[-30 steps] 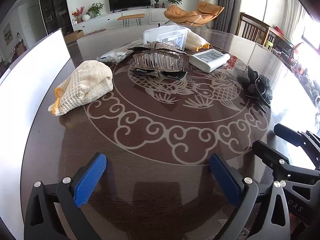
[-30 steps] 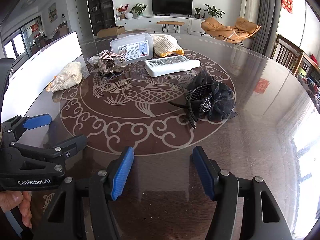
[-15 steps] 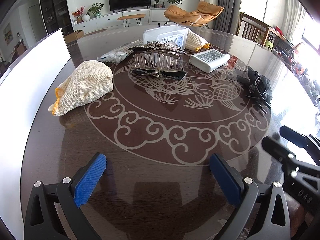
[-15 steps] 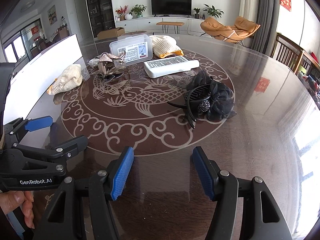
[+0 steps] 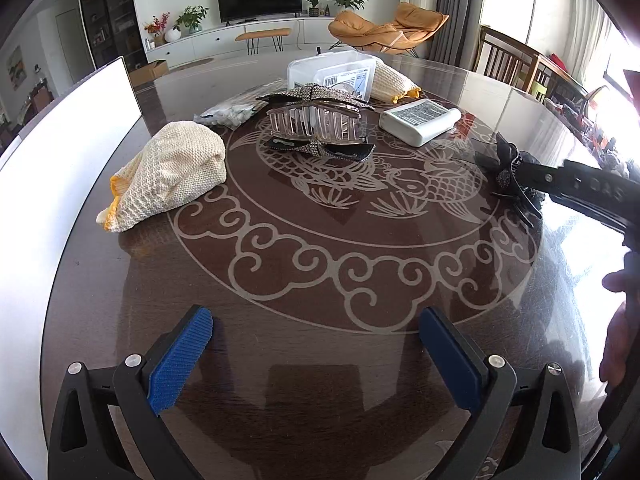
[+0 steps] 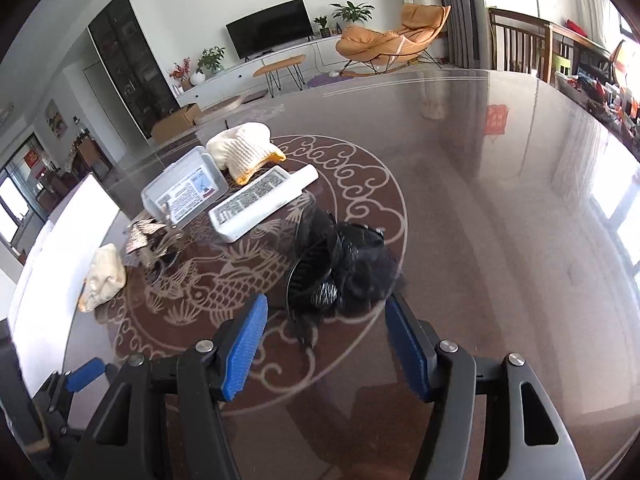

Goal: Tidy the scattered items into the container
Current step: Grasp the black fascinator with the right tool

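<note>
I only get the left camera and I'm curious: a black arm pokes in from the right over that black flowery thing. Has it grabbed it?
Observer: No. In the right camera the right claw stands open. The black flower hair clip lies loose at the tips of its blue pads, not clamped.
Visitor: And the cream thing half hidden behind the clear box?
Observer: That is a second knitted pouch, seen whole there. It lies beside the clear box, with its yellow edge toward the white packet.
</note>
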`<state>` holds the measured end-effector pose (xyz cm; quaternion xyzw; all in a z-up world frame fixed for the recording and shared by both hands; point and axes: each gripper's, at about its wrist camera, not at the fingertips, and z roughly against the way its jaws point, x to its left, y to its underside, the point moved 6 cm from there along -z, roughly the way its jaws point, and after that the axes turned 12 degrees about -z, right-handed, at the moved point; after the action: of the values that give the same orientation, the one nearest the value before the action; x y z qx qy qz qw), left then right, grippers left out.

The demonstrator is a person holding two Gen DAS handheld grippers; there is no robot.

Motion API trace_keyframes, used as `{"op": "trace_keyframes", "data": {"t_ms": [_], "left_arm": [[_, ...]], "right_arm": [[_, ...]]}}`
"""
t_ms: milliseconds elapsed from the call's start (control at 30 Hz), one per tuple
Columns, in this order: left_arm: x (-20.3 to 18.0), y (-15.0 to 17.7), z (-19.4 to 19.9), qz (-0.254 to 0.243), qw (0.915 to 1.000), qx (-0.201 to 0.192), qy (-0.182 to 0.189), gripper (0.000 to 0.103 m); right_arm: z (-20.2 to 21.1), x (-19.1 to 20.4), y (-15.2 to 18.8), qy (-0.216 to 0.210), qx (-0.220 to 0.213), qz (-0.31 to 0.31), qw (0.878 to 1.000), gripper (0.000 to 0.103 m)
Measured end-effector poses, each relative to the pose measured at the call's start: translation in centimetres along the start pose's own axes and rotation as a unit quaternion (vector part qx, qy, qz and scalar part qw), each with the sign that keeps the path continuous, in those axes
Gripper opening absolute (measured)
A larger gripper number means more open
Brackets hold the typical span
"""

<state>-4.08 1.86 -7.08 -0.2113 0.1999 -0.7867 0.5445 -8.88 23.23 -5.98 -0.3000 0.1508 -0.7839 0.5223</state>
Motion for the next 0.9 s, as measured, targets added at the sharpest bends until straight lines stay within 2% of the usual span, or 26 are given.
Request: {"op": "trace_keyframes", "data": {"t_ms": [100,200,333,367,433,467,533,633,700,833,900], "left_arm": [[0.0,0.0,0.0,0.000,1.0000,0.000,0.000,0.103],[0.0,0.0,0.0,0.000,1.0000,0.000,0.000,0.103],[0.0,0.0,0.0,0.000,1.0000,0.000,0.000,0.103],[0.0,0.0,0.0,0.000,1.0000,0.000,0.000,0.103],[0.0,0.0,-0.1,0.000,1.0000,0.000,0.000,0.103],[0.0,0.0,0.0,0.000,1.0000,0.000,0.000,0.103],[0.0,0.0,0.0,0.000,1.0000,0.000,0.001,0.103],[0.2,0.2,0.4,-0.002,0.9998,-0.004,0.020,0.103],[1.4,0.4,1.3,-0.002,0.9997,-0.013,0.020,0.103],[6.2,-1.7,4.1,-0.009,0.9981,-0.051,-0.033,0.103],[8.5,-3.7,4.5,-0.008,0.9975,-0.066,-0.025,0.103]], "right_arm": [[-1.9,0.6,-1.0,0.025,0.002,0.004,1.000,0.062],[-3.4,1.5,-1.2,0.057,0.007,0.035,0.998,0.064],[-4.0,2.7,-0.5,0.053,-0.007,0.094,0.994,0.064],[-3.8,2.5,-0.5,0.050,-0.009,0.096,0.994,0.059],[-3.5,1.8,-0.4,0.051,-0.009,0.096,0.994,0.057],[-3.3,1.5,-0.3,0.051,-0.011,0.098,0.994,0.049],[-2.9,0.7,-0.3,0.046,-0.011,0.099,0.994,0.043],[-2.7,0.5,-0.2,0.043,-0.010,0.100,0.994,0.043],[-2.7,0.5,-0.2,0.045,-0.011,0.102,0.994,0.043],[-2.7,0.7,-0.2,0.046,-0.011,0.103,0.994,0.044],[-2.7,0.6,-0.2,0.047,-0.011,0.103,0.993,0.044]]}}
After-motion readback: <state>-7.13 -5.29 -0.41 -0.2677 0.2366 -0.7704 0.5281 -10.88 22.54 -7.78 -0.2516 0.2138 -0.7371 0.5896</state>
